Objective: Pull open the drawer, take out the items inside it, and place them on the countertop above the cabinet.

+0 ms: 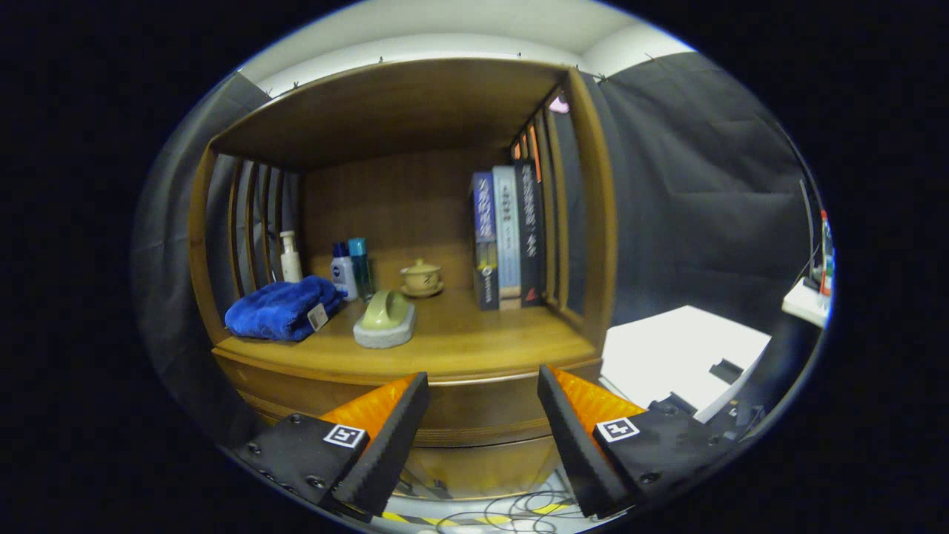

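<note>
Looking along the fingers, I have the gripper [483, 437] hanging released, jaws spread wide with nothing between them, facing the front of the wooden cabinet [474, 415]. The drawer [474, 463] front sits low between the fingers and looks flush with the cabinet, so I judge it closed; I cannot see a handle or anything inside it.

On the countertop [474, 345] beyond the fingers lie a blue towel [278, 310] at the far left, a scrubbing pad with a green handle [384, 320] just right of it, three bottles [345, 271] and a lidded cup on a saucer [421, 279] further back, and books [506, 237] standing at the right. These could be things already lifted out with the drawer pushed back in, or simply what lives on the shelf while the drawer holds its load; I can't tell which.

Risks from here: the drawer front offers no visible grip, so fingers could slip off its lip. The towel and pad sit near the front edge and could be knocked off by a careless reach. Cables [511, 512] on the floor [474, 519] below could snag.
</note>
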`<action>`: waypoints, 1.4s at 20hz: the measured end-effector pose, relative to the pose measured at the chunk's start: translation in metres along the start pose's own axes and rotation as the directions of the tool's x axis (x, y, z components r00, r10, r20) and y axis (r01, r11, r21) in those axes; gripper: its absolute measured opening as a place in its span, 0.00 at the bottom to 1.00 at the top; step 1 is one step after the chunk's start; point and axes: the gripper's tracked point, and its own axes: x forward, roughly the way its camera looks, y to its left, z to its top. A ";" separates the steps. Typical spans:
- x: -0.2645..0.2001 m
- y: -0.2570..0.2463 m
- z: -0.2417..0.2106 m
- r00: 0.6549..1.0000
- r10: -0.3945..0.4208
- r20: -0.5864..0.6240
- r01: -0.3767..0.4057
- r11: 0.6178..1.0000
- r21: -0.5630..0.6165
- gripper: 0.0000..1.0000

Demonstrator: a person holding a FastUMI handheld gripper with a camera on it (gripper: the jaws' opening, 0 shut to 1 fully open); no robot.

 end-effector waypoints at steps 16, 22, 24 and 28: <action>-0.110 -0.078 0.040 0.999 0.047 0.023 -0.049 0.997 0.054 0.98; -0.117 -0.102 0.054 0.997 0.011 0.073 -0.020 0.991 0.130 0.98; -0.117 -0.105 0.058 0.996 0.005 0.086 -0.018 0.988 0.152 0.98; -0.121 -0.109 0.060 0.995 -0.008 0.095 -0.005 0.990 0.142 0.98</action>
